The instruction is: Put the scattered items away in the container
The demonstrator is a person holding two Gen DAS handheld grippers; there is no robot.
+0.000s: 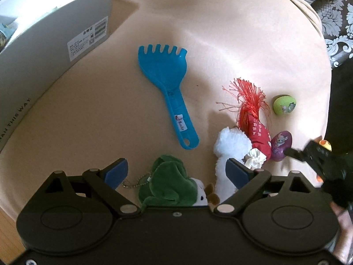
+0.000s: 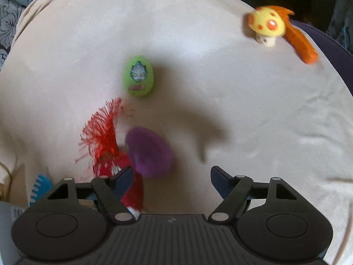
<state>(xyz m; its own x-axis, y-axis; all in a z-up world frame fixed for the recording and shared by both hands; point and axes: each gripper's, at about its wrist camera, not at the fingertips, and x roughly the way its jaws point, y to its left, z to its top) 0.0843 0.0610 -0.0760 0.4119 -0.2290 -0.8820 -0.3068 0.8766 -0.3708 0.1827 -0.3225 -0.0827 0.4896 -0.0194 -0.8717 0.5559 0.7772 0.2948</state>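
blue rake (image 1: 164, 92), green egg (image 2: 138, 76), purple egg (image 2: 150, 152)

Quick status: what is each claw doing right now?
Left claw: open, over the green plush toy, not gripping it.
Right claw: open, empty; purple egg lies just ahead.

I'm seeing open cloth (image 1: 220, 33) btwn the rake (image 1: 164, 92) and the box (image 1: 44, 50), room to pass. Toys are crowding the near right: white plush (image 1: 231, 148), red pouch (image 1: 258, 132), purple egg (image 1: 281, 144). Green egg (image 2: 138, 76) is sitting apart.
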